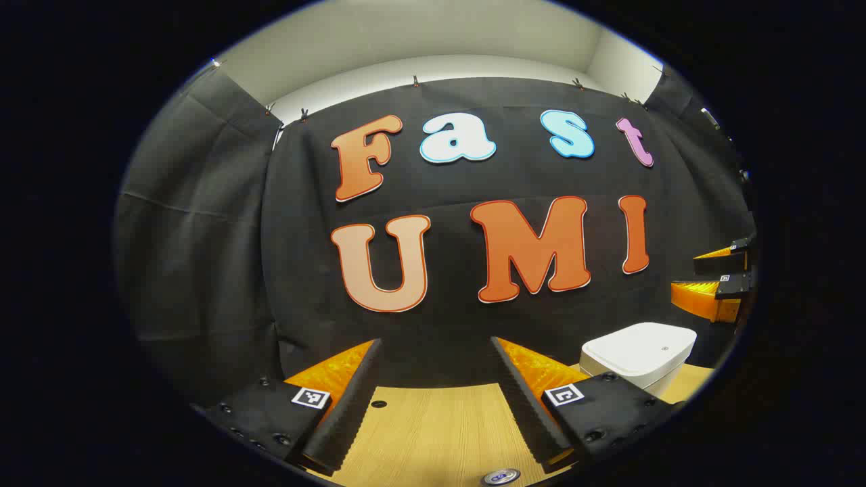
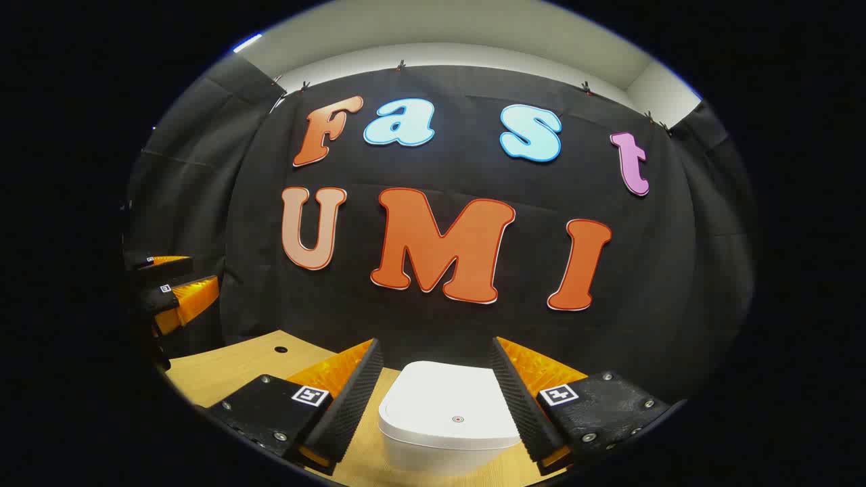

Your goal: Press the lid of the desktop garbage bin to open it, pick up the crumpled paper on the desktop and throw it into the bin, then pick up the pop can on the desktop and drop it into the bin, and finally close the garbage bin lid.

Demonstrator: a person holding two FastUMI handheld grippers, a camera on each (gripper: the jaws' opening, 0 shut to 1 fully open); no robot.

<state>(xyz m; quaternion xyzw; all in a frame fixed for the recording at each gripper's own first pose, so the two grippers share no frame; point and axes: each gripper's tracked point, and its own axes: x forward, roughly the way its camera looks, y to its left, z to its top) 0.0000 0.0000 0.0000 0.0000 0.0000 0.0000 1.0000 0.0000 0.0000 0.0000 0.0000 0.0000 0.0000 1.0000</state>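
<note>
We are seeing the wooden desktop (image 2: 223,368) running along the bottom of both views, with the white garbage bin (image 2: 448,423), lid down, sitting bottom centre in the right gripper view and at lower right (image 1: 639,355) in the left gripper view. Our right gripper (image 2: 440,399) is hanging wide open above the bin, gripping nothing. Our left gripper (image 1: 436,399) is likewise gaping over bare wood, holding nothing, while the pop can (image 1: 501,477) top is peeking at the bottom edge.
</note>
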